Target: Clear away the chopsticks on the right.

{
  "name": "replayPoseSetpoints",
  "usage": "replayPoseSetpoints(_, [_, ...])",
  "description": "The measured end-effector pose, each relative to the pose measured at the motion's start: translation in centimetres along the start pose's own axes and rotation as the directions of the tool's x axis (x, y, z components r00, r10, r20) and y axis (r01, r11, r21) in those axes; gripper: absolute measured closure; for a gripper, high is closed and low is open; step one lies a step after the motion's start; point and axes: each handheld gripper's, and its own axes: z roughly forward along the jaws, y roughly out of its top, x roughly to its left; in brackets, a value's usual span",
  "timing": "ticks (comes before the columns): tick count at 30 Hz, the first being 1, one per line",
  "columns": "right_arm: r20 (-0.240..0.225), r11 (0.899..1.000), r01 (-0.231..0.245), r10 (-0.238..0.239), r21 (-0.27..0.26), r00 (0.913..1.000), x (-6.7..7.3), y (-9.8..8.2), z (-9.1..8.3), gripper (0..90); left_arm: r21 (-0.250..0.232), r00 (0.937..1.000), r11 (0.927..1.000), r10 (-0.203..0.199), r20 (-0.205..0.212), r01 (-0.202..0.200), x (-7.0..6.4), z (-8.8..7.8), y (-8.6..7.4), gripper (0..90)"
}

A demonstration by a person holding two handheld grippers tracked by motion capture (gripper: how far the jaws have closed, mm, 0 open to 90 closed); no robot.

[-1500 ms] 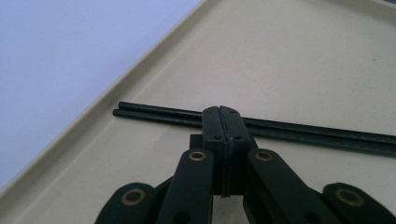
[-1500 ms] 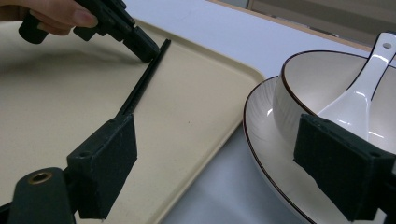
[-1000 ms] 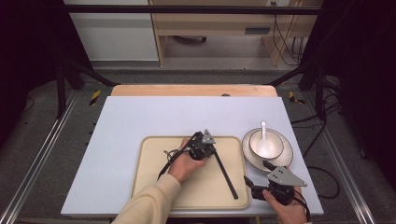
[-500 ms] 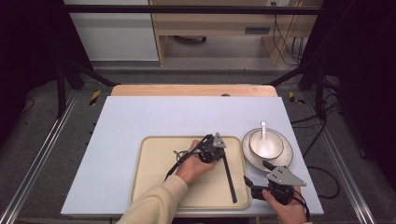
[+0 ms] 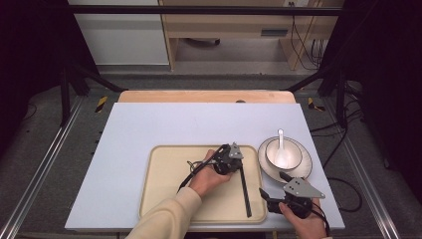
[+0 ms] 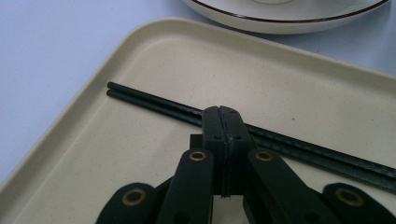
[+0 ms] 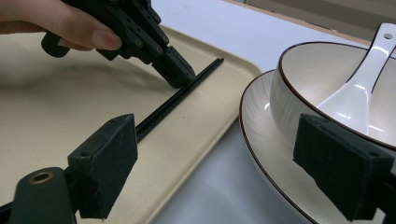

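The left gripper (image 5: 238, 160) has been sliding a little to the right over the tray (image 5: 164, 199) since a second ago, and now it is sitting right at the chopsticks (image 5: 245, 189), near their far end. Its jaws are pressed together, with nothing between them (the tips are resting on or just beside the sticks; I cannot tell if they are touching). In my judgement it is pushing or lining up the pair, not picking it up. The chopsticks are lying side by side on the right part of the tray, close to its right rim.

The right gripper (image 5: 271, 193) is waiting at the near right corner, jaws spread wide and holding nothing, pointing toward the bowl (image 5: 293, 152) with its spoon (image 5: 281, 149) on the plate (image 5: 303, 172).

No brand, label or writing is readable anywhere on the desk (image 5: 149, 124).
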Motion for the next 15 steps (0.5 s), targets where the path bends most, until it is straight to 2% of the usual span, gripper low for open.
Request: replayPoseSetpoints(15, [-0.003, 1.000, 0.007, -0.007, 0.005, 1.0000, 0.03, 0.03, 0.00, 13.8, -0.022, 0.9999, 0.9997, 0.012, 0.012, -0.012, -0.25, -0.12, 0.16, 89.9])
